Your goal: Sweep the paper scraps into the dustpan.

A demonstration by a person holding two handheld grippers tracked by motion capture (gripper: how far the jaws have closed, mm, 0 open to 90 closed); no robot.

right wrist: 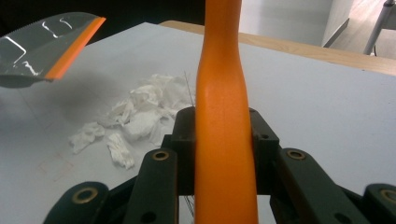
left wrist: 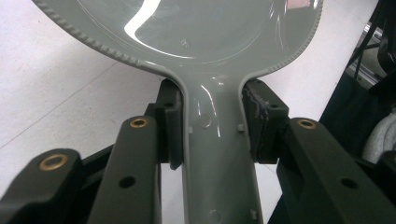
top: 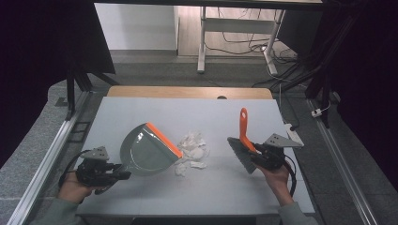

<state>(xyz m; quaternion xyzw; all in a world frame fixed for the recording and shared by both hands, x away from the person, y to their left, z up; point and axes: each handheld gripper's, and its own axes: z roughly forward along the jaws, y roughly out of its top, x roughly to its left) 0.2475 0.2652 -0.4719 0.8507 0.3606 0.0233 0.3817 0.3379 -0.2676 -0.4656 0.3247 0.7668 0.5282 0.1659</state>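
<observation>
A grey dustpan (top: 146, 151) with an orange front lip is held off the table at the left, tilted, lip toward the middle. My left gripper (top: 112, 173) is shut on its handle (left wrist: 217, 154), both pads pressed against the handle's sides. My right gripper (top: 263, 157) is shut on the orange handle (right wrist: 224, 130) of a small brush, whose grey bristle head (top: 240, 153) points down toward the table. Between the two tools lies a pile of crumpled white paper scraps (top: 192, 150) on the table. The dustpan's lip (right wrist: 74, 49) hangs above and left of the scraps (right wrist: 135, 114).
The white tabletop (top: 187, 112) has a wooden strip along its far edge. Metal rails run along both sides. A desk frame and cables stand on the floor beyond. Bare table lies in front of the scraps and at the back.
</observation>
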